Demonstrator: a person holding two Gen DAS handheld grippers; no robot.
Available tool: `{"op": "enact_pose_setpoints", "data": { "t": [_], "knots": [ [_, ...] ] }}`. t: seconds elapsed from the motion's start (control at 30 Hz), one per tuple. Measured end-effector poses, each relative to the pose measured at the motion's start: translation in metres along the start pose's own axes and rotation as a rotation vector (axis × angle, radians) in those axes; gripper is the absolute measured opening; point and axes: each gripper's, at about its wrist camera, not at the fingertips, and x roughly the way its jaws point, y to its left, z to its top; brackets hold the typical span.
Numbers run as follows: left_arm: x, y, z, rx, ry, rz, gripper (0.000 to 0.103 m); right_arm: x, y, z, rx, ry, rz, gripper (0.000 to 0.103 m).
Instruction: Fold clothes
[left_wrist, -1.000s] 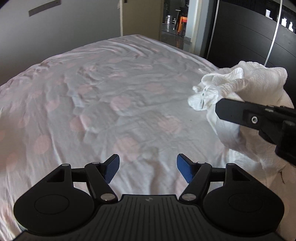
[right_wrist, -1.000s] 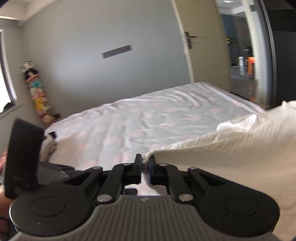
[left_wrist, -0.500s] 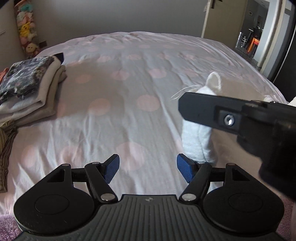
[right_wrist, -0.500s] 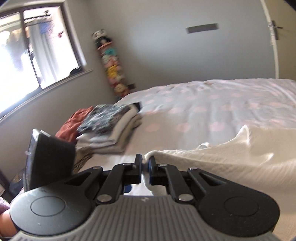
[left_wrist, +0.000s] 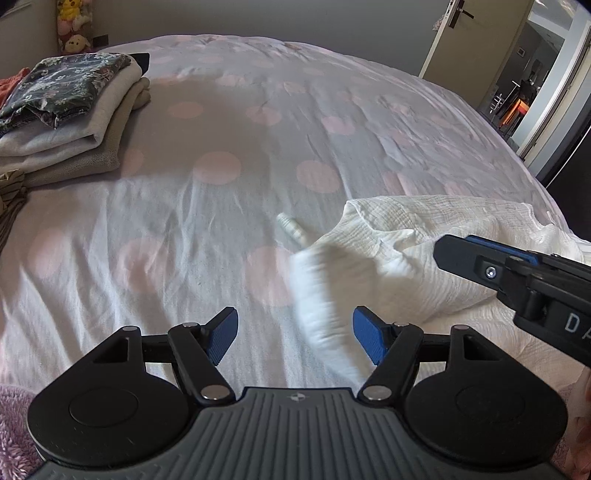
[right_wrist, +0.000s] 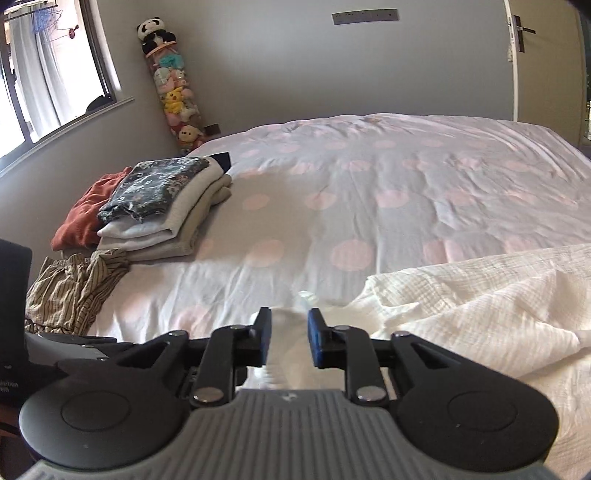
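White crinkled garment (left_wrist: 424, 251) lies rumpled on the bed (left_wrist: 258, 155) at about four o'clock in my left wrist view, its weave ribbed and gauzy, with one corner hanging blurred at centre between my two grippers. A small pale tag or tube-like piece (left_wrist: 291, 227) sits on the sheet just beside its near edge; I cannot tell what it is. My left gripper (left_wrist: 293, 334) stands wide apart with nothing pressed between its blue pads. My right gripper (right_wrist: 286, 338) is opening, its jaws parted around a blurred white strip of the cloth that the pads no longer clamp. In the right wrist view the garment spreads from the claw out toward three o'clock, reaching the picture's right edge. A stack of folded clothes (right_wrist: 162, 210) sits at ten o'clock, with a rust-coloured piece (right_wrist: 81, 218) behind it and a striped crumpled garment (right_wrist: 74, 288) at nine o'clock near the bed's edge. From centre to twelve o'clock the spotted sheet lies bare and fairly flat.
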Motion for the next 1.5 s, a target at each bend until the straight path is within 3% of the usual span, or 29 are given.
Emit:
{"op": "enact_pose_setpoints", "data": {
  "t": [0.3, 0.5, 0.57, 0.67, 0.8, 0.93, 1.1, 1.13, 1.23, 1.3, 1.4, 1.47, 1.5],
  "knots": [
    [0.015, 0.017, -0.002, -0.103, 0.040, -0.021, 0.068, -0.031, -0.070, -0.023, 0.062, 0.003, -0.192, 0.037],
    [0.036, 0.031, -0.005, -0.194, 0.089, -0.020, 0.068, -0.030, -0.097, -0.044, 0.036, 0.036, -0.283, 0.049],
    [0.044, 0.032, -0.007, -0.214, 0.106, -0.028, 0.068, -0.024, -0.103, -0.052, 0.034, 0.052, -0.300, 0.059],
    [0.060, 0.032, -0.011, -0.233, 0.128, -0.015, 0.068, -0.009, -0.112, -0.064, 0.053, 0.098, -0.290, 0.064],
    [0.082, 0.036, -0.019, -0.257, 0.181, 0.080, 0.068, 0.010, -0.118, -0.072, 0.066, 0.149, -0.273, 0.066],
    [0.092, 0.037, -0.024, -0.264, 0.214, 0.112, 0.068, 0.030, -0.119, -0.075, 0.057, 0.202, -0.243, 0.069],
    [0.096, 0.024, -0.029, -0.208, 0.180, 0.139, 0.069, 0.051, -0.123, -0.080, 0.067, 0.279, -0.225, 0.068],
    [0.096, 0.020, -0.030, -0.185, 0.167, 0.146, 0.067, 0.054, -0.124, -0.081, 0.066, 0.295, -0.228, 0.066],
    [0.095, 0.010, -0.032, -0.119, 0.130, 0.158, 0.047, 0.064, -0.124, -0.084, 0.055, 0.347, -0.253, 0.055],
    [0.094, 0.008, -0.032, -0.098, 0.118, 0.150, 0.030, 0.068, -0.121, -0.084, 0.030, 0.366, -0.256, 0.053],
    [0.088, 0.013, -0.031, -0.114, 0.102, 0.125, 0.017, 0.069, -0.112, -0.086, -0.025, 0.369, -0.252, 0.020],
    [0.081, 0.015, -0.029, -0.129, 0.085, 0.115, 0.009, 0.067, -0.105, -0.086, -0.065, 0.365, -0.256, 0.007],
    [0.076, 0.016, -0.028, -0.133, 0.070, 0.112, 0.007, 0.066, -0.101, -0.087, -0.088, 0.359, -0.265, 0.005]
  ]
}}
